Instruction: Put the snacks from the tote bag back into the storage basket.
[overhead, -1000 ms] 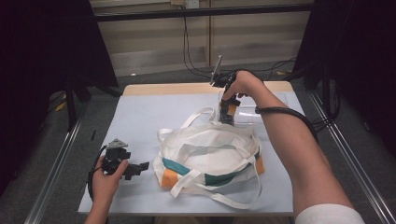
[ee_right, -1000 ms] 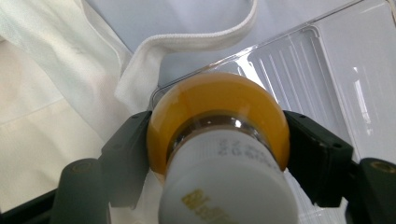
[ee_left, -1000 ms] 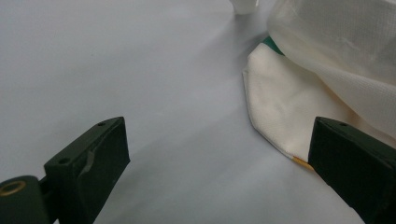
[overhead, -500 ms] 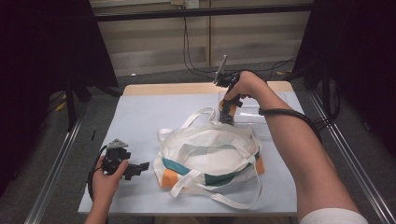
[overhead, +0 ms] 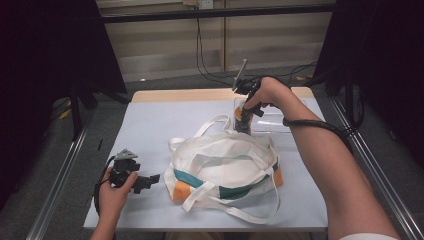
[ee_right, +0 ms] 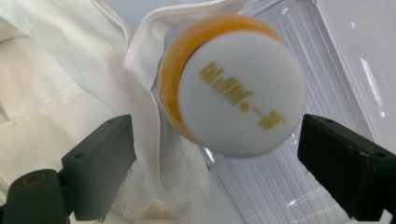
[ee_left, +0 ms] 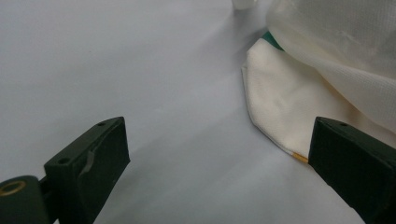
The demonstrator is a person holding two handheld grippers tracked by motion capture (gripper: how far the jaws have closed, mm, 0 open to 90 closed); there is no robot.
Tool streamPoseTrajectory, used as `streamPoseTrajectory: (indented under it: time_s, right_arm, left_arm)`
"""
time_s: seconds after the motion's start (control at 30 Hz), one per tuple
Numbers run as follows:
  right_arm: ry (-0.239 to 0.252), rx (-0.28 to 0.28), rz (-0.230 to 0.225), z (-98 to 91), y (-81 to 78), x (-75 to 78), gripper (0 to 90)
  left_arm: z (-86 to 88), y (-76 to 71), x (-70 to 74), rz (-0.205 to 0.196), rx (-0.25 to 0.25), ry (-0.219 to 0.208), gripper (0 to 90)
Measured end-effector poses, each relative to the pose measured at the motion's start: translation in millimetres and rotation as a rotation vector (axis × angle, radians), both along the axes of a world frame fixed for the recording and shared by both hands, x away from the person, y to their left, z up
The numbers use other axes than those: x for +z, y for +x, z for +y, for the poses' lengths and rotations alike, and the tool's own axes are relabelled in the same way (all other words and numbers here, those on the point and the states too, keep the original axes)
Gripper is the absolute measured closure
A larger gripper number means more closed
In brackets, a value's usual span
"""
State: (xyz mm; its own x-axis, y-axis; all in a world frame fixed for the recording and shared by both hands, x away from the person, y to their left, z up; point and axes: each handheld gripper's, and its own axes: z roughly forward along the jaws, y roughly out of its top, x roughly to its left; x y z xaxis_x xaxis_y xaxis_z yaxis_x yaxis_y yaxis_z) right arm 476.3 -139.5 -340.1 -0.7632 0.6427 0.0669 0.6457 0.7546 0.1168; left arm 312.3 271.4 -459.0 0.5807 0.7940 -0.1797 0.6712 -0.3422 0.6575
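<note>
Two grippers are seen in the high view. The right gripper [overhead: 243, 119] is held upright at the far side of the desk [overhead: 165, 125], pointing down at the near left corner of a clear plastic tray [overhead: 280, 121], just beyond the white tote bag [overhead: 225, 160] that lies in the middle of the desk. A small orange-topped jar [overhead: 238, 112] is glimpsed beside its fingers at the tray's corner. The left gripper [overhead: 145, 181] is rested on the near left of the desk, level, aimed at the bag's orange corner and well apart from the jar.

In the left gripper view, the fingers [ee_left: 93, 163] are spread wide with nothing between them; bare desk and the cream corner of the bag [ee_left: 275, 112] lie ahead.

In the right gripper view, the jar [ee_right: 233, 84] is seen end on, its white lid with gold lettering facing the camera and its long axis running along the gripper's own line. The fingers [ee_right: 102, 163] have just been opening and now stand clear of the jar on both sides; it is between them but not pressed. A fold of bag fabric [ee_right: 149, 60] lies against the jar, and the ribbed tray [ee_right: 336, 70] is behind it. The jar is judged released at the tray's edge, so a straight pull back along the jar's axis by the right hand, the nearer one, would be called for.
</note>
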Motion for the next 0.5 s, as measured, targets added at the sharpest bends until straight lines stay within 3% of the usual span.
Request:
streamPoseTrajectory:
  time_s: [0.5]
  right_arm:
    - [0.007,0.007,-0.006,-7.4,-20.2,11.4,10.2]
  left_arm:
    - [-3.9,1.3,0.2,-0.001,0.000,0.005,4.9]
